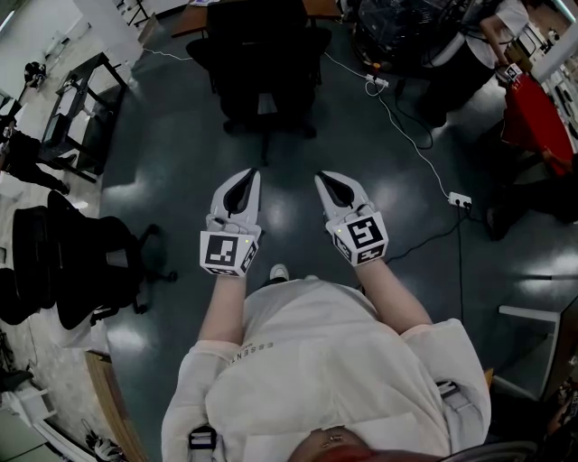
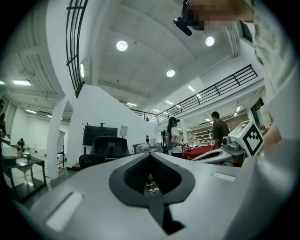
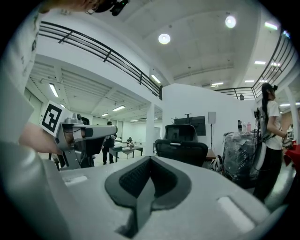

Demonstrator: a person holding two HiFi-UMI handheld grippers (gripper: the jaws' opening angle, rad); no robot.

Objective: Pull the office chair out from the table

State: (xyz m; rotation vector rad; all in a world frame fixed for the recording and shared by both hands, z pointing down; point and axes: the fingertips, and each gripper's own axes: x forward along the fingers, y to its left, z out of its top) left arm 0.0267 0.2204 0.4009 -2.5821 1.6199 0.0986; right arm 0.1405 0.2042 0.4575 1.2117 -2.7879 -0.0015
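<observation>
- Two grippers, left gripper (image 1: 250,173) and right gripper (image 1: 322,178), both closed tight and empty.
- One office chair (image 1: 262,54) at the bench (image 1: 191,16) edge, with open floor (image 1: 289,149) between it and the grippers.

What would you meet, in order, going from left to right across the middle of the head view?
black chair, left gripper, right gripper, white power strip on the floor

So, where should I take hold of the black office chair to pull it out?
On the office chair, probably the backrest's top edge, approached from the person's side: its back seems to face this way. The left gripper and right gripper are shut, so open them first.
</observation>
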